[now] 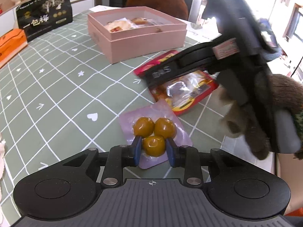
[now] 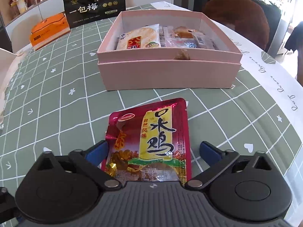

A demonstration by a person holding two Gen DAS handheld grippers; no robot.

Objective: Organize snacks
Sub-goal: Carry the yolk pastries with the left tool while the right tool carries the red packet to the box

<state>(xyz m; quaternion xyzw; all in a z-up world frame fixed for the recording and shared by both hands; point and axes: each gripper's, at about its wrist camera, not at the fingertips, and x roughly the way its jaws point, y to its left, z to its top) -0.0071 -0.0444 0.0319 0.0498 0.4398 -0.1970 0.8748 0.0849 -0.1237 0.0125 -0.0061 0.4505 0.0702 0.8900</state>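
A clear pink pouch (image 1: 170,113) with three brown egg-like balls lies on the green checked tablecloth. My left gripper (image 1: 153,149) has its blue fingers closed against the nearest ball (image 1: 153,145). A red chicken snack packet (image 2: 149,141) lies flat in front of the pink box (image 2: 168,71); it also shows in the left wrist view (image 1: 189,92). My right gripper (image 2: 153,151) is open, its blue fingers on either side of the packet; it also shows in the left wrist view (image 1: 162,71) above the packet. The pink box (image 1: 136,36) holds several wrapped snacks.
A black plum bag (image 2: 94,3) stands at the back left, with an orange box (image 2: 50,31) beside it. A brown chair back (image 2: 236,17) stands behind the table. The table's right edge (image 2: 280,87) has a white printed border.
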